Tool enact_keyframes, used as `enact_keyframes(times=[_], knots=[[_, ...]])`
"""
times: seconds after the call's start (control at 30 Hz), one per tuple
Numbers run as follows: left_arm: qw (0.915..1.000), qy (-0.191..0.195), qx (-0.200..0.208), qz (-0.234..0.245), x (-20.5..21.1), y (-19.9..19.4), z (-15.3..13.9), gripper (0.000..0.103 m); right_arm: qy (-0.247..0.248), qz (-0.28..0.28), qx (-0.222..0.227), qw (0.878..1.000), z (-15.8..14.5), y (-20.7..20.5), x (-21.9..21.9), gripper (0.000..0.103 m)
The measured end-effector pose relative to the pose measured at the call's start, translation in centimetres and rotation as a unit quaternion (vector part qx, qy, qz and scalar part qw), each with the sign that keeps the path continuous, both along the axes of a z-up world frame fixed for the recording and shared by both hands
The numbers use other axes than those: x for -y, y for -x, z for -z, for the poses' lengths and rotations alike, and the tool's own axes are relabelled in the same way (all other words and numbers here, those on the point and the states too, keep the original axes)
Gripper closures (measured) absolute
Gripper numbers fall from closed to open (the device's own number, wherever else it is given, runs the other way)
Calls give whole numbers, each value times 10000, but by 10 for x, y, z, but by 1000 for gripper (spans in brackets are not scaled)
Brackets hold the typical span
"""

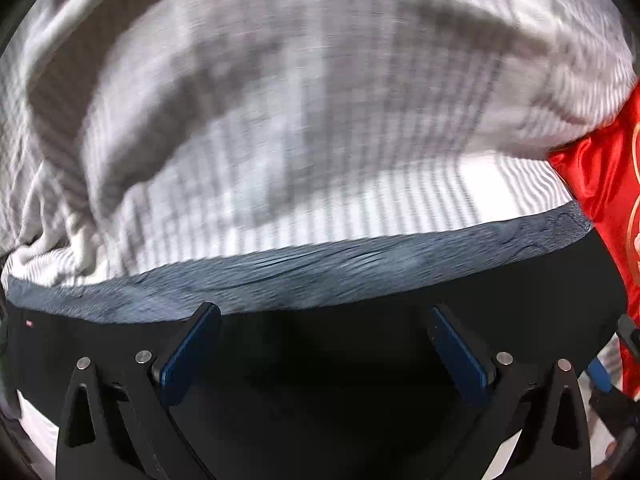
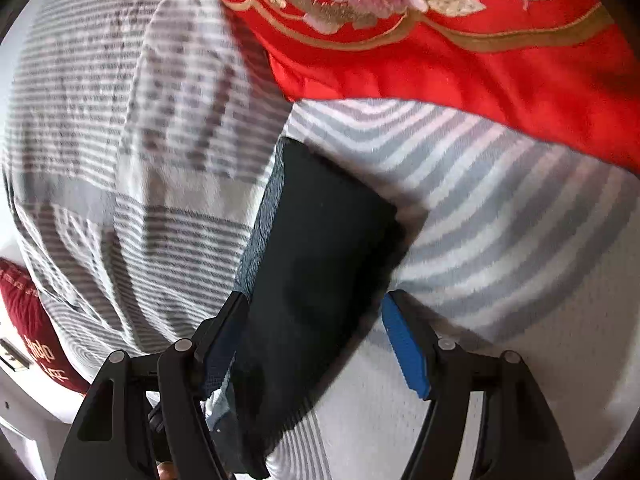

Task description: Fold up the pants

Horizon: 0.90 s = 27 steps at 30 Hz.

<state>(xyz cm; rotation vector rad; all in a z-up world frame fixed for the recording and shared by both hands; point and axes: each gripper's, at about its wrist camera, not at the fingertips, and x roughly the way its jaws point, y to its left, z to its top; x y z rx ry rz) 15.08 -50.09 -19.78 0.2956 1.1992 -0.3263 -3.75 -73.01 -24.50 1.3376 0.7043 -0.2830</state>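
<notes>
— Looking down my left gripper [image 1: 324,320], I see both blue pads spread wide apart with nothing pinched between them. The pants [image 1: 320,360] lie flat below, black, with a grey-blue ribbed waistband [image 1: 320,272] running across the view just past my fingertips.

— And what are they lying on?

— A bedsheet [image 1: 280,120] striped in grey and white, rumpled into big folds farther off. That view is smeared, so I can't make out fine detail in the cloth. At the right edge a red satin cover [image 1: 600,184] touches the sheet.

— How about your other hand?

— My right gripper [image 2: 316,308] is also released, jaws standing wide. The left-hand finger [image 2: 224,332] sits over the edge of the pants [image 2: 320,260], where the waistband [image 2: 260,248] runs; whether it touches the cloth I cannot tell. The right-hand pad [image 2: 404,348] hangs over bare striped sheet [image 2: 500,240], apart from the fabric. So the garment lies partly between the jaws, unclenched.

— How does the garment look from there?

— A dark, flat slab reaching away from me, its far end squared off on the sheet. Beyond it lies the red cover [image 2: 480,72], embroidered with pink flowers and gold. At lower left a dark red cushion [image 2: 36,320] with gold lettering sits at the bed's edge.
</notes>
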Motion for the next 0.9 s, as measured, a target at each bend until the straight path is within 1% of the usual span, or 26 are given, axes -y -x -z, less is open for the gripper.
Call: enact_keyframes(times=[0.07,0.1,0.17,0.23,0.37,0.47,0.6,0.63,0.67,0.73,0.8,0.83,0.87,0.9], knots=[[9996,-251,147,-4,24,2,8,0,-31,85,74,9999,0,0,3,30],[9994,-337,88,-65,33,0,15,0,-33,118,103,9999,0,0,5,30],[9993,-295,-28,-213,46,-3,25,0,-81,155,150,9997,3,-2,8,30],[9990,-303,68,-319,56,-5,28,0,-48,121,195,9997,4,-5,10,30],[9987,-353,227,-286,71,1,33,0,-1,-62,208,9998,1,-17,9,28],[9987,-394,208,-232,76,4,32,0,21,-106,123,9999,0,-21,8,29],[9960,-462,625,-439,75,-8,14,0,221,-251,-80,9994,-3,-28,4,29],[9961,-447,586,-487,75,-14,15,0,254,-264,-108,9993,-3,-31,4,29],[9966,-461,465,-505,75,-17,18,0,246,-241,-125,9993,-2,-32,4,29],[9965,-616,274,-502,75,-23,28,0,152,-162,-114,9997,-1,-35,5,29],[9962,-611,366,-511,78,-26,33,0,47,-143,-139,9998,1,-38,6,33],[9959,-640,394,-510,82,-27,34,0,-58,-185,-147,9997,4,-40,7,50],[9956,-661,426,-504,80,-24,39,0,-216,-245,-177,9993,9,-43,7,71],[9953,-702,489,-463,81,-22,41,0,-330,-261,-171,9990,12,-44,7,82]])
